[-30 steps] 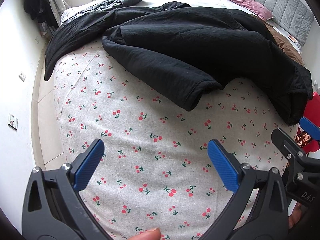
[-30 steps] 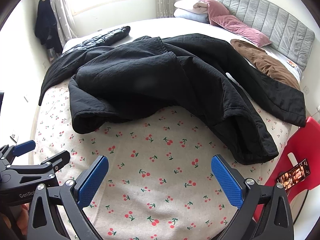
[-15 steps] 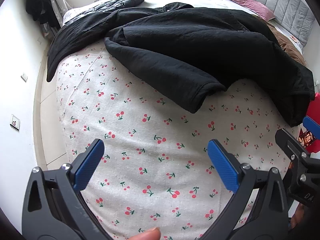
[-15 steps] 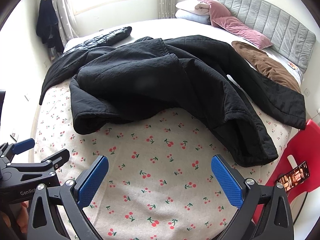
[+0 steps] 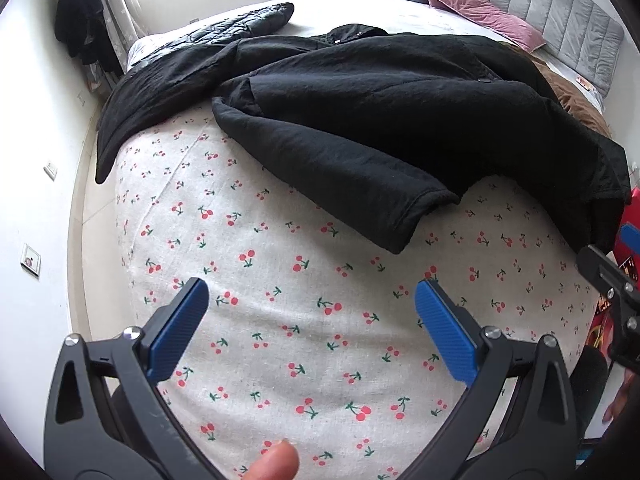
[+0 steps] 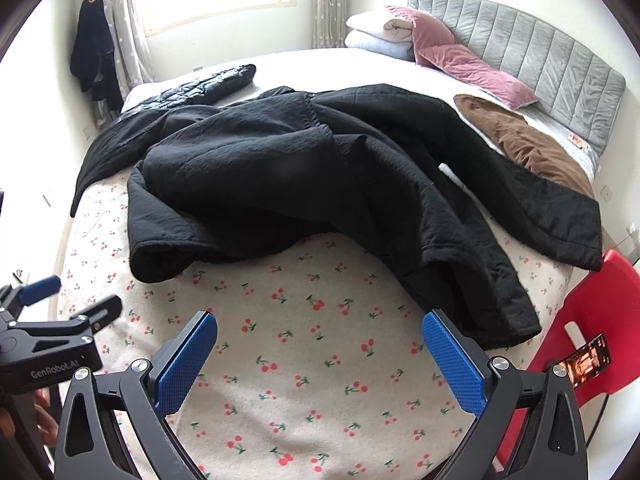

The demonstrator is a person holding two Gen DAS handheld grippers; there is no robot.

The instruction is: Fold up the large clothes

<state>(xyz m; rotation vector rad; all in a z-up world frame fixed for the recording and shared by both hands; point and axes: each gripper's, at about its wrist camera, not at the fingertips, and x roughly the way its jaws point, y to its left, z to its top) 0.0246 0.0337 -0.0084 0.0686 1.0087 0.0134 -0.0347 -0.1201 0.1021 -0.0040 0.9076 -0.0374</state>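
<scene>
Both tongs were spread wide with nothing in them, hovering over the cherry-print sheet. Left gripper had the black coat well ahead of it, the nearest sleeve cuff lying ahead and a bit to its right. Right gripper saw that coat's rumpled hem just past its right finger. Looked to me like folding hadn't really started, still all bunched. Further back, a brown garment and pink pillow.
</scene>
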